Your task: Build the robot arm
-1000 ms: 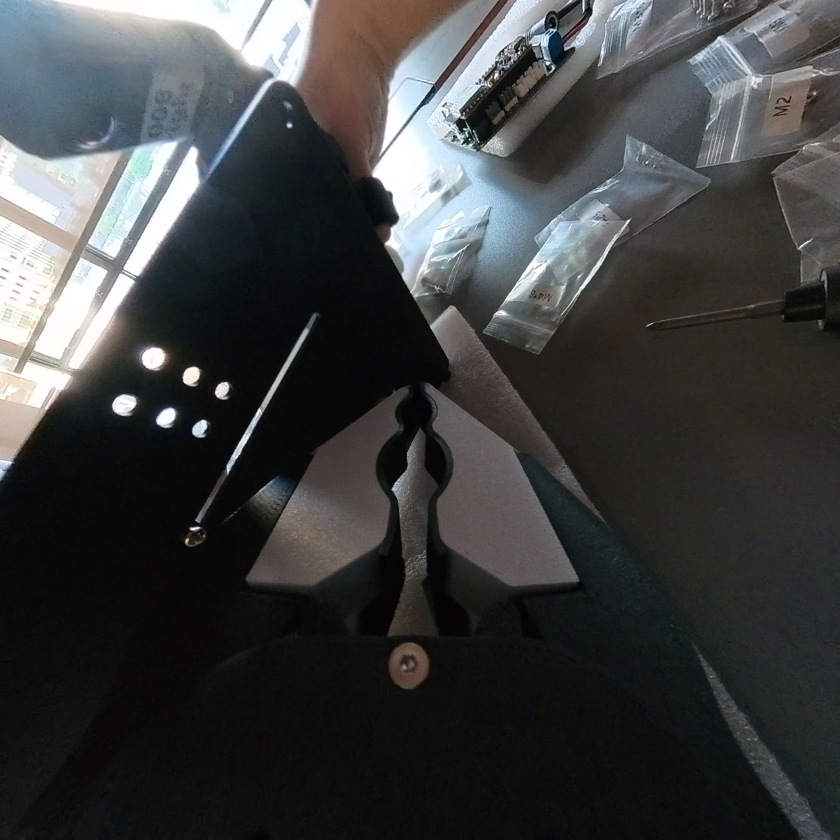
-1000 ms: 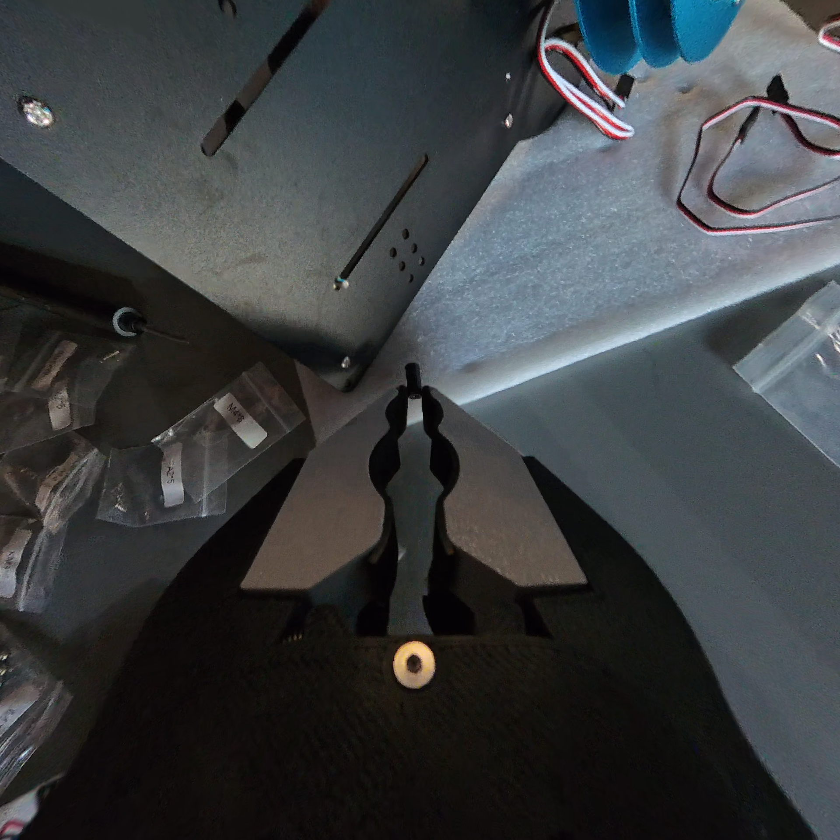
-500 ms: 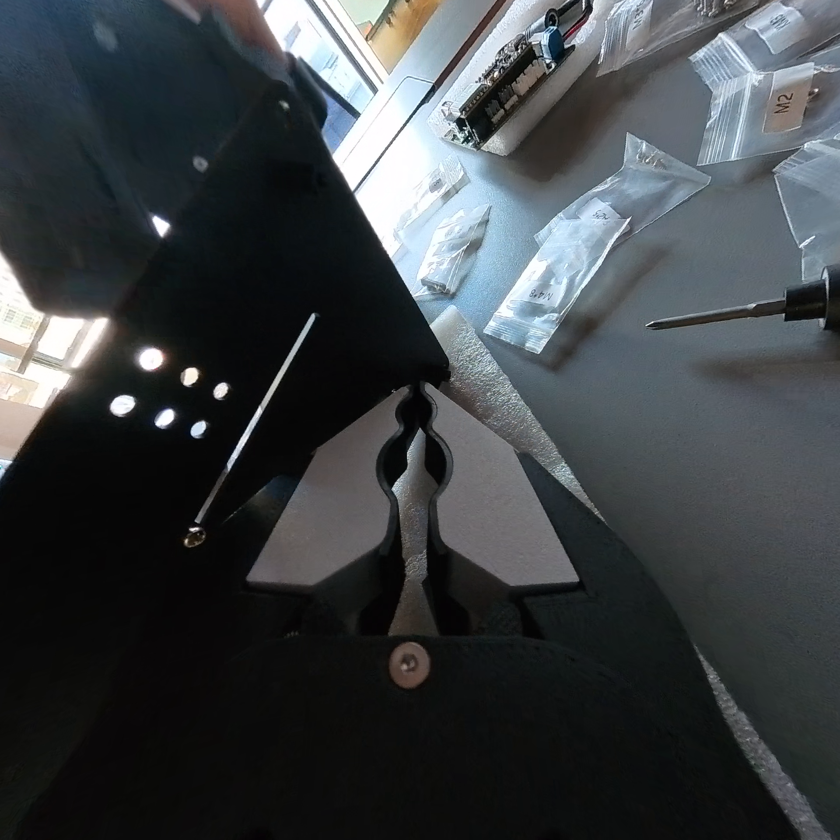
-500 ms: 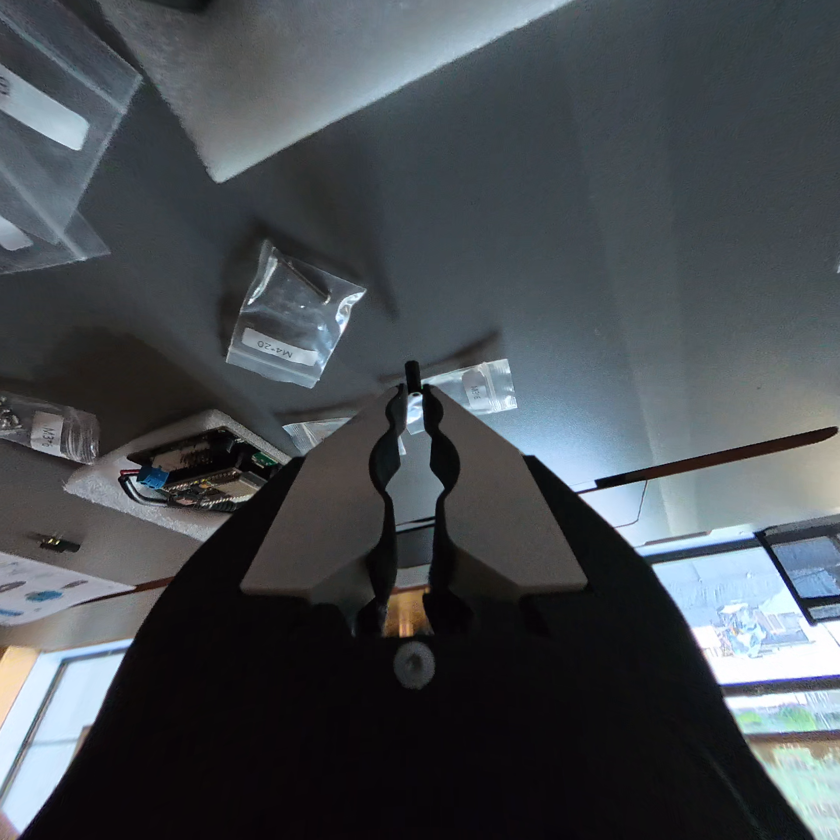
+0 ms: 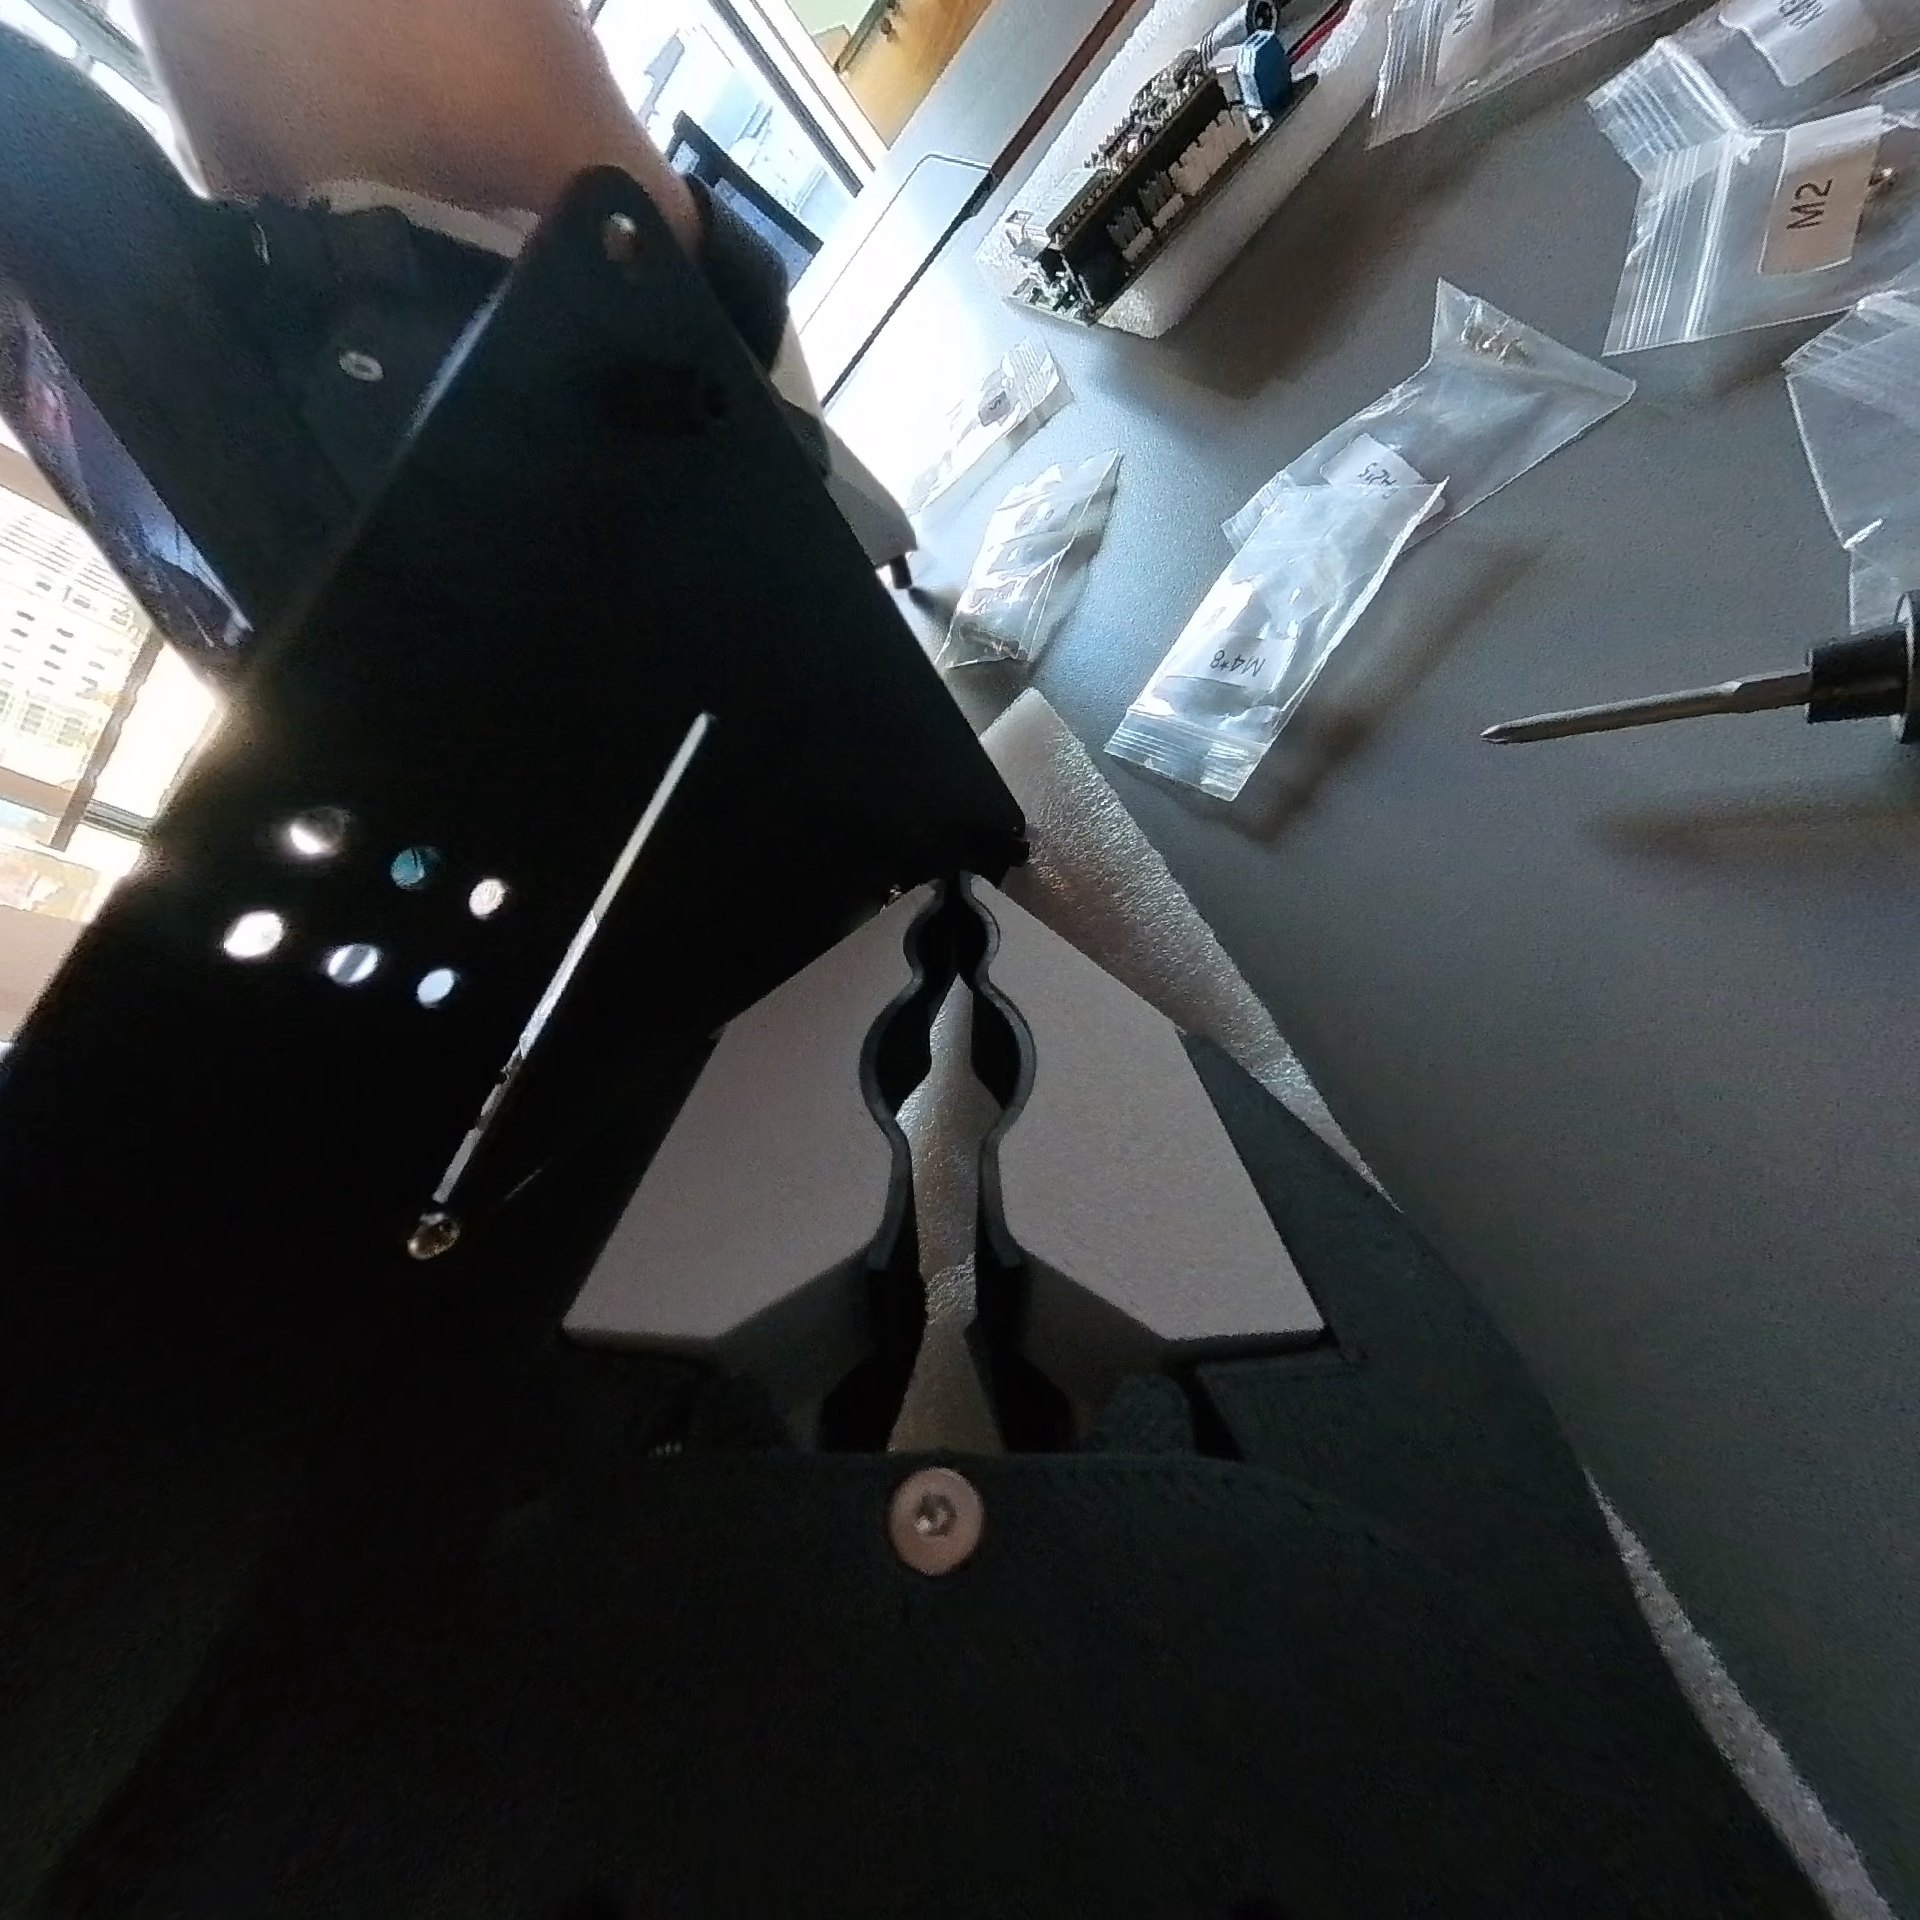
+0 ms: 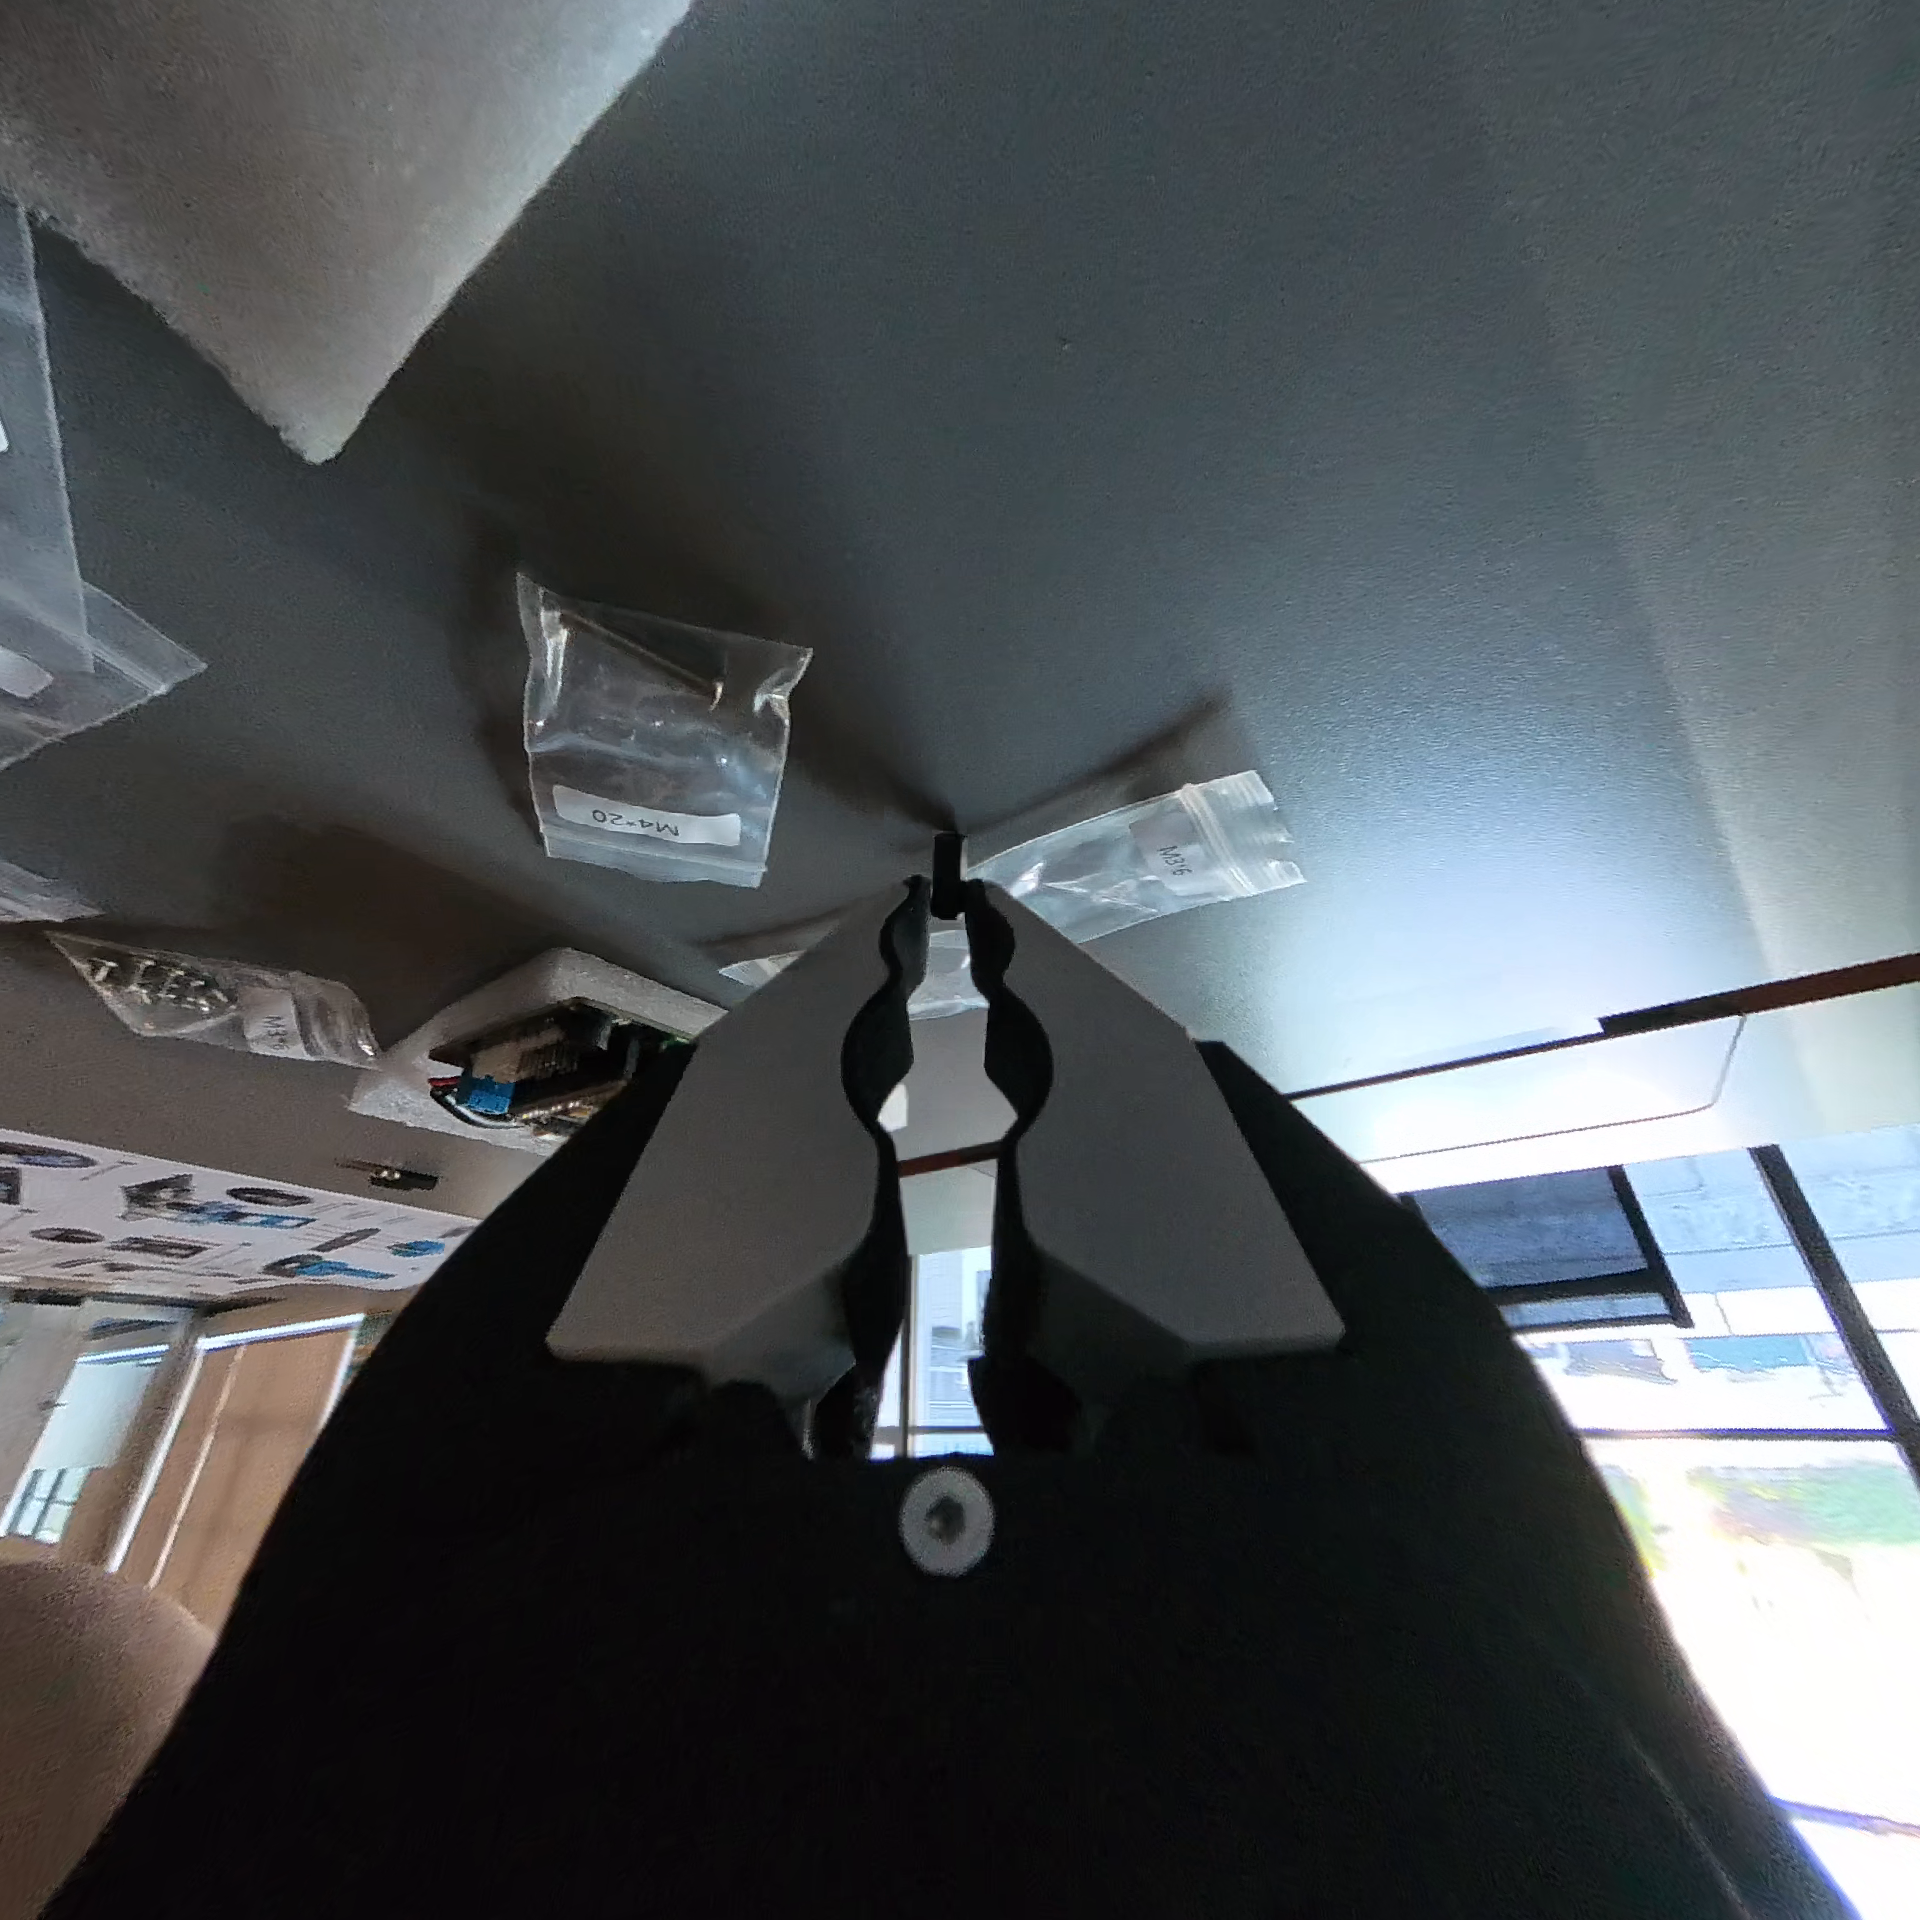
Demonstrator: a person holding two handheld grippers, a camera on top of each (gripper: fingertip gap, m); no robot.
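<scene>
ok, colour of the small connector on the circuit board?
Blue. The connector on the circuit board shows best in the right wrist view.

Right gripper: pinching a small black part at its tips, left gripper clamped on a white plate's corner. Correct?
Not quite. The left wrist view shows the left gripper shut on the corner of a black plate, not a white one. The right gripper does pinch a small black part at its tips.

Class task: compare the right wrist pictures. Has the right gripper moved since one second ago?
Yes. The right gripper, shut on a small black part, swung away from the black plate and foam; it now points across the grey table toward bags and windows.
</scene>
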